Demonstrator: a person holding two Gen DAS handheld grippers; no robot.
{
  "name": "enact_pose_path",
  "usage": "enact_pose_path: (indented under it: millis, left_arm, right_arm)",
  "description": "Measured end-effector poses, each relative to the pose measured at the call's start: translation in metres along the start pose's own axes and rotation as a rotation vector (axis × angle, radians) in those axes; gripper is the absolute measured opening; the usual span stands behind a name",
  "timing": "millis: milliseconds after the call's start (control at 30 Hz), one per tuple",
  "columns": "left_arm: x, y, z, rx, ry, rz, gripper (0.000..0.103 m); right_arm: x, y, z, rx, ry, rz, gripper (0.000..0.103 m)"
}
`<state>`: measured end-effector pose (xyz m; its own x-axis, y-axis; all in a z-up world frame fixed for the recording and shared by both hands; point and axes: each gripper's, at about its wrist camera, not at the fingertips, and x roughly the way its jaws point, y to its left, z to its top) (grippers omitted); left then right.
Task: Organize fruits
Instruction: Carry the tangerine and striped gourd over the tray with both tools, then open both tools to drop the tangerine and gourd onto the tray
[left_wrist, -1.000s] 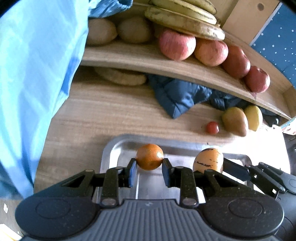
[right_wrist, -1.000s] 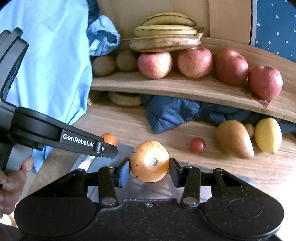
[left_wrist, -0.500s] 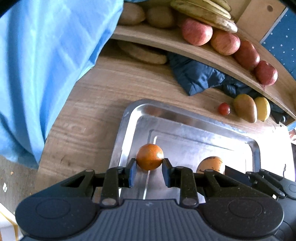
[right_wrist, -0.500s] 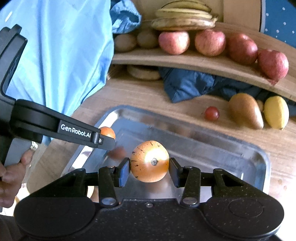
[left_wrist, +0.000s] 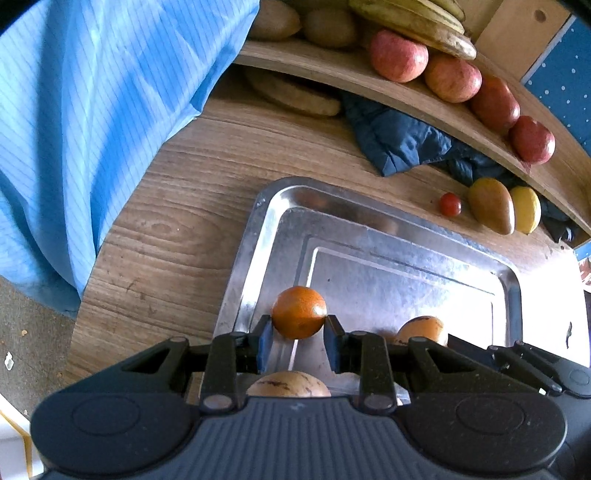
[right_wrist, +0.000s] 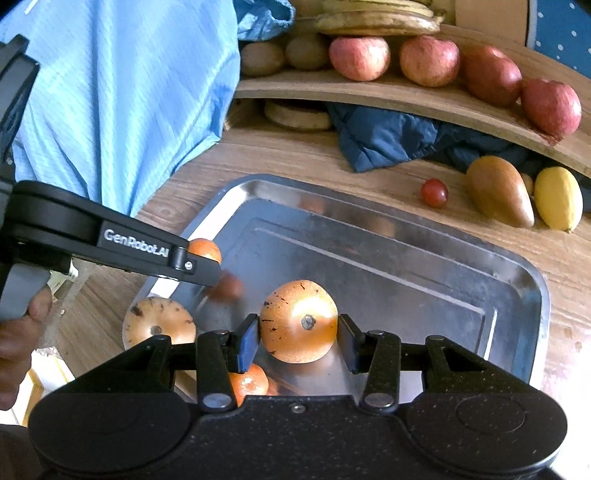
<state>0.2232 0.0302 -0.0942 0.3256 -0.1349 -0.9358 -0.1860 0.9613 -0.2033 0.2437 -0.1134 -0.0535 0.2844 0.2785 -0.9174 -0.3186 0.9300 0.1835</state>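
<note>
My left gripper (left_wrist: 299, 334) is shut on a small orange (left_wrist: 299, 312) above the left part of a steel tray (left_wrist: 406, 236). My right gripper (right_wrist: 297, 341) is shut on a speckled orange-yellow fruit (right_wrist: 298, 320) above the same tray (right_wrist: 369, 240). The left gripper with its orange (right_wrist: 205, 249) also shows in the right wrist view. Another speckled fruit (right_wrist: 159, 325) sits at the tray's near left corner, and an orange fruit (right_wrist: 251, 382) lies under my right gripper. The speckled fruit under my left gripper (left_wrist: 288, 384) is partly hidden.
A wooden shelf (right_wrist: 406, 96) holds several red apples (right_wrist: 428, 61), bananas (right_wrist: 376, 22) and kiwis (right_wrist: 306, 51). On the wooden table lie a cherry tomato (right_wrist: 434, 192), a mango (right_wrist: 498, 190), a lemon (right_wrist: 557, 195) and a dark blue cloth (right_wrist: 384, 136). Light blue fabric (right_wrist: 122, 99) hangs at left.
Both grippers have pulled back and up from the shelf with their fruits still held, so the whole tray and fruits at its near end now show.
</note>
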Motion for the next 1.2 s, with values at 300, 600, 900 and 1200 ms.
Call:
enact_pose_path:
  millis: [300,600,900,1200]
  left_arm:
    - [0.000,-0.001,-0.004,0.013,0.016,0.013,0.032]
    - [-0.004,-0.004,-0.006,0.018,0.003,0.023,0.045]
    - [-0.020,-0.010,-0.012,0.032,-0.048,0.026,0.073]
    - [-0.043,-0.013,-0.028,0.035,-0.102,0.027,0.092]
  right_arm:
    - [0.000,0.001,-0.001,0.003,-0.001,-0.003,0.047]
    - [-0.002,-0.001,-0.003,0.009,-0.003,-0.001,0.051]
    - [-0.020,-0.007,-0.007,0.019,-0.053,-0.023,0.070]
    - [-0.048,-0.010,-0.018,0.044,-0.111,-0.035,0.089]
